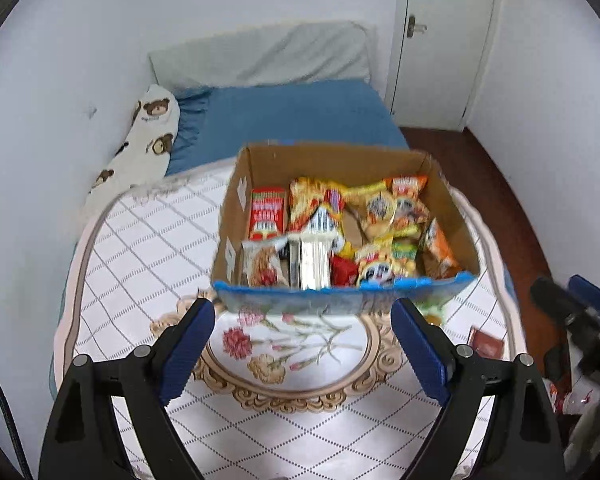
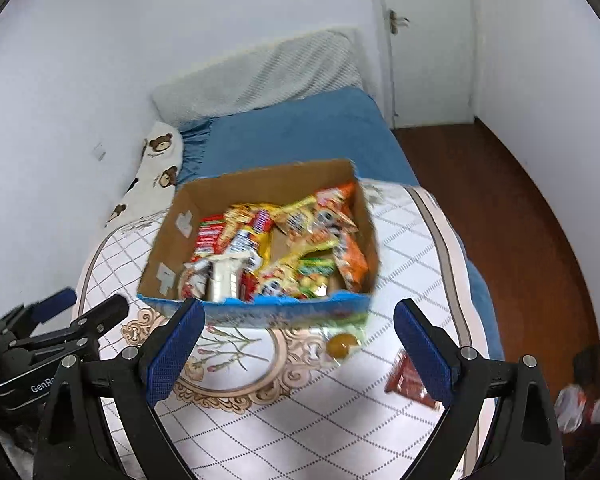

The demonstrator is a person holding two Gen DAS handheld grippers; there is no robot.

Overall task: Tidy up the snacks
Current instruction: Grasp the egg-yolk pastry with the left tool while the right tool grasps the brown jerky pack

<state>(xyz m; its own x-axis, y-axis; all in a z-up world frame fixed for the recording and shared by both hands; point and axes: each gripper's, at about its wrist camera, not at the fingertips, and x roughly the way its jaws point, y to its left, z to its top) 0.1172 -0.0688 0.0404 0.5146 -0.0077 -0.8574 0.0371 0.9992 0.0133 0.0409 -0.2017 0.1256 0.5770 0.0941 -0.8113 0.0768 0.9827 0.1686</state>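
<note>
1. Snacks point(image 2: 276, 256) fill the cardboard box point(image 2: 168, 232) at the table's far side; a brown packet point(image 2: 406, 380) and a round sweet point(image 2: 340, 346) lie outside, near right.
2. Left gripper point(image 1: 303, 312) and right gripper point(image 2: 298, 314): jaws apart, empty.
3. Risk: the thin packet may slip a pinch; a careless reach may nudge the box off the far edge.

Even, soft daylight; motion blur on snacks; fisheye bending, dark vignetted corners.

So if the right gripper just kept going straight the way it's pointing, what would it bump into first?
Probably the near blue-edged wall of the cardboard box, just ahead between the open fingers of the right gripper. The round yellow snack lies nearby, but depth is hard to judge.
</note>
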